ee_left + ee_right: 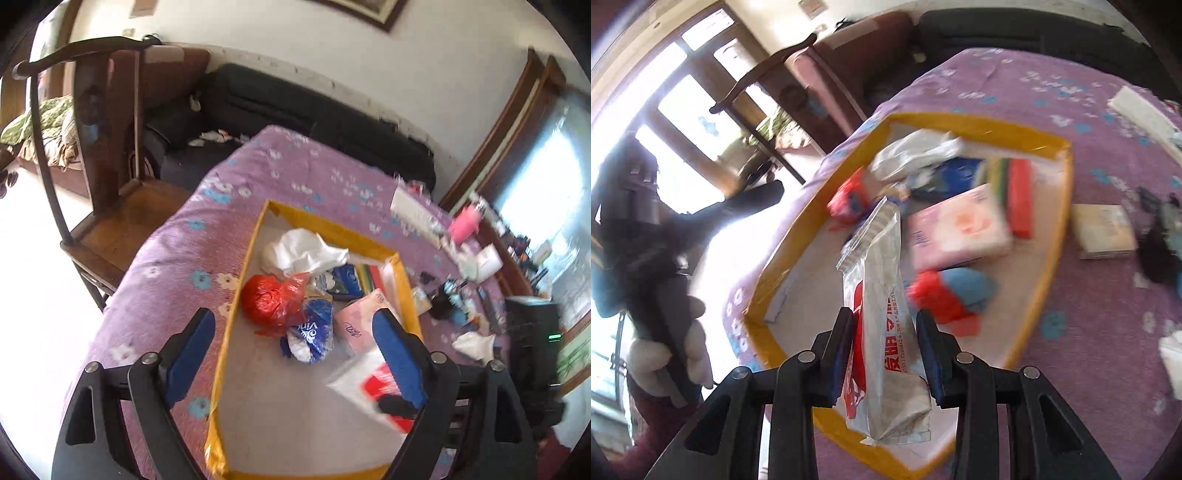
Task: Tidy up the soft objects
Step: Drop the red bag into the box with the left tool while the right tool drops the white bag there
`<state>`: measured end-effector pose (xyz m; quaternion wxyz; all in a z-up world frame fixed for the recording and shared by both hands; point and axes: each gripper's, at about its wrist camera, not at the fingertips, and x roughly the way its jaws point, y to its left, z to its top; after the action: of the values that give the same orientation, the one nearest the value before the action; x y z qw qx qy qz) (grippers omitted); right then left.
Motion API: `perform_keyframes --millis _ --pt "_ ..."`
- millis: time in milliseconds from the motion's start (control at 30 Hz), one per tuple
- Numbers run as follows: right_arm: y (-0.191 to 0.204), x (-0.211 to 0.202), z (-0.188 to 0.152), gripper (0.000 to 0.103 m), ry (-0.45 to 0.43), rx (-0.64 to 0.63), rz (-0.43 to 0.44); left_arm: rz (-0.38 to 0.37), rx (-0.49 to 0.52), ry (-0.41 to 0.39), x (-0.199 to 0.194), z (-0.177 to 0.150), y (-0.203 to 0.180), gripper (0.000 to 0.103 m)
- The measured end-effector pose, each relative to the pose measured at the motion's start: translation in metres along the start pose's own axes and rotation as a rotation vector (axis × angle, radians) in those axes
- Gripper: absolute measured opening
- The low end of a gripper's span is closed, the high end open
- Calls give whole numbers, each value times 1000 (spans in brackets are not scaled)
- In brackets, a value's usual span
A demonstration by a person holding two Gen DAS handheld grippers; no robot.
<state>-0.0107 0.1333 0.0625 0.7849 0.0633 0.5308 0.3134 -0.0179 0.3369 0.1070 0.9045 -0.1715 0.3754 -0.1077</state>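
A shallow box with a yellow taped rim (pixel 236 295) (pixel 1049 280) lies on the purple flowered cloth. In it lie a white bag (pixel 303 251), a red plastic bag (pixel 273 299), a blue-and-white tissue pack (pixel 312 332) and a pink tissue pack (pixel 360 325) (pixel 956 229). My left gripper (pixel 295 354) is open and empty above the box. My right gripper (pixel 886 343) is shut on a white-and-red plastic packet (pixel 882 332) and holds it over the box's near end; the packet also shows blurred in the left wrist view (pixel 369 384).
A wooden chair (pixel 110 206) stands left of the table, a black sofa (pixel 295 107) behind. Right of the box lie a small book (pixel 1102 230), white tissues (pixel 474 343), a pink object (pixel 465 225) and dark clutter (pixel 447 302).
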Motion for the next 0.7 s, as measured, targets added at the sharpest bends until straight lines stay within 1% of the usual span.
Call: perform_keyframes --millis 67,167,200,267,300,333,367,400,467,533,600,667,700 --pt "11 18 3 39 32 -9 19 -10 -40 -57 -24 -6 11 92" --pt "26 44 15 39 53 -29 21 18 -80 -94 -40 -15 20 93" --pt "30 52 19 41 53 -34 7 21 -92 -98 -42 -17 24 93" --pt "37 61 24 42 29 -51 -58 27 -109 -98 -45 -23 26 93" --pt "38 63 26 45 25 -56 -73 28 -112 -99 -45 -26 26 93" --pt "39 62 27 46 22 -56 -65 37 -109 -101 -46 -29 25 93" --pt "38 57 26 49 11 -51 -46 51 -100 -103 -47 -32 22 93" --pt "37 48 23 57 -7 -45 -29 65 -83 -106 -48 -36 19 93" --pt "32 27 18 67 -47 -41 -36 84 -36 -108 -48 -44 6 93" --pt "23 1 11 69 -97 -33 -53 78 -5 -101 -47 -53 -7 93" --pt "6 -27 -3 70 -140 -11 -84 48 28 -95 -48 -62 -23 93" --pt "-17 -56 -23 70 -178 17 -121 18 66 -91 -46 -71 -42 93" --pt "-32 -74 -36 70 -206 41 -155 2 86 -88 -45 -76 -52 93"
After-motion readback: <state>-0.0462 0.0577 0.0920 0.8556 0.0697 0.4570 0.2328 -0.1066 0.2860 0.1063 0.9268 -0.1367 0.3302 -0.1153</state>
